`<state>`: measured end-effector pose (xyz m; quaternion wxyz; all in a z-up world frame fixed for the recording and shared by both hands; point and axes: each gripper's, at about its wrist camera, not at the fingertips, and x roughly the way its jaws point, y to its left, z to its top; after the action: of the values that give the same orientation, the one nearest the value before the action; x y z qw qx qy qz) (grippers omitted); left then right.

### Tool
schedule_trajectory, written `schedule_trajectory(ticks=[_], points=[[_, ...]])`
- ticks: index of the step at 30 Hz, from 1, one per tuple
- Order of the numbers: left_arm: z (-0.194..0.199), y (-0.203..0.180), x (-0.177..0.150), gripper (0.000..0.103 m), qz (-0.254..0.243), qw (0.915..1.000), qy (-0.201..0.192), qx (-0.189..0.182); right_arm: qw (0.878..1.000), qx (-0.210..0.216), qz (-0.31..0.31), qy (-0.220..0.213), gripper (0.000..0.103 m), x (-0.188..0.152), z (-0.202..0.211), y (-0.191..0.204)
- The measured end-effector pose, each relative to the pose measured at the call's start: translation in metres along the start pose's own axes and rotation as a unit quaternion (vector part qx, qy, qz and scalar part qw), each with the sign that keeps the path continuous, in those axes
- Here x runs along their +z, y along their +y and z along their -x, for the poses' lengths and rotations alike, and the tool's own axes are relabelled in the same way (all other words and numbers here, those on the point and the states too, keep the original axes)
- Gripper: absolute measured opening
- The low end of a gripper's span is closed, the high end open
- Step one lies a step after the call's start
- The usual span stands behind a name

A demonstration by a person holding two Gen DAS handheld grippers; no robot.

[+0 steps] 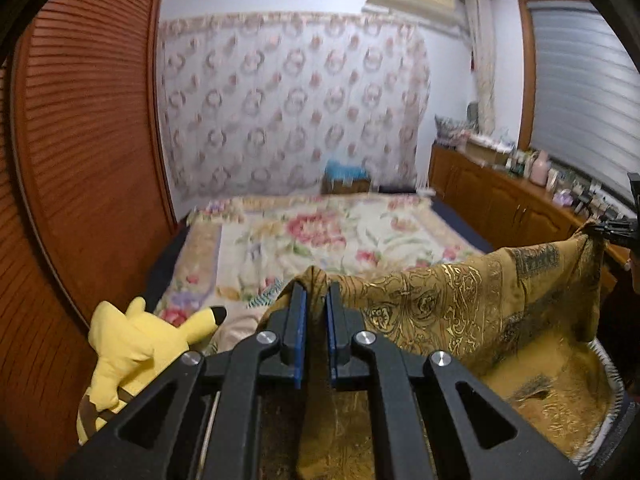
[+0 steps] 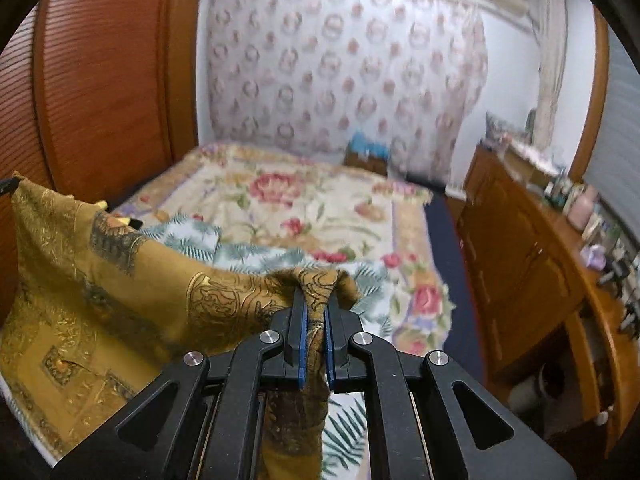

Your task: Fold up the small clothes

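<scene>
Two claws: left claw [image 1: 317, 300] and right claw [image 2: 315, 300], angled downward, each clamped on one corner.
Cloth [image 1: 460, 304]: mustard-gold, ornate print, stretched between claws, sagging over bed [image 1: 320, 236].

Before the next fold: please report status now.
Left gripper and right gripper shut on gold cloth, stretched between them above bed. Yellow plush toy beside, clear.

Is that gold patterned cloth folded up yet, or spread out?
Spread out: the gold cloth hangs stretched between the left gripper and right gripper, each clamping a corner.
</scene>
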<state>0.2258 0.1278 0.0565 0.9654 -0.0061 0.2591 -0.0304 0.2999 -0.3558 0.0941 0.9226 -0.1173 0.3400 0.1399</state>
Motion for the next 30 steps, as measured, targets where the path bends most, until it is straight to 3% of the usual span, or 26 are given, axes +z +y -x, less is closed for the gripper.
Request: schedule_trajectory(ticks=[5,9,14,16,18,30], points=[[-0.037,-0.006,-0.002,0.005,-0.005,0.9997,0.026,0.003,1.0,0.005,-0.011,0.029,0.004,0.001,-0.051,-0.009],[-0.057,-0.006,-0.005,0.009,-0.003,0.9986,0.051,-0.009,0.999,0.005,-0.025,0.04,0.004,-0.005,-0.067,-0.013],[-0.062,-0.007,-0.023,0.019,-0.007,0.9968,0.079,-0.009,0.998,0.006,-0.032,0.047,0.023,-0.014,-0.079,-0.009],[-0.054,-0.006,-0.035,0.02,-0.008,0.9961,0.088,-0.004,0.998,0.01,-0.033,0.055,0.039,-0.021,-0.079,-0.007],[-0.047,-0.007,-0.046,0.022,-0.006,0.9956,0.094,-0.006,0.998,0.016,-0.033,0.058,0.045,-0.032,-0.075,-0.003],[-0.016,-0.022,-0.119,0.024,-0.006,0.99,0.14,-0.018,0.993,0.029,-0.053,0.101,0.046,-0.108,-0.07,0.003]])
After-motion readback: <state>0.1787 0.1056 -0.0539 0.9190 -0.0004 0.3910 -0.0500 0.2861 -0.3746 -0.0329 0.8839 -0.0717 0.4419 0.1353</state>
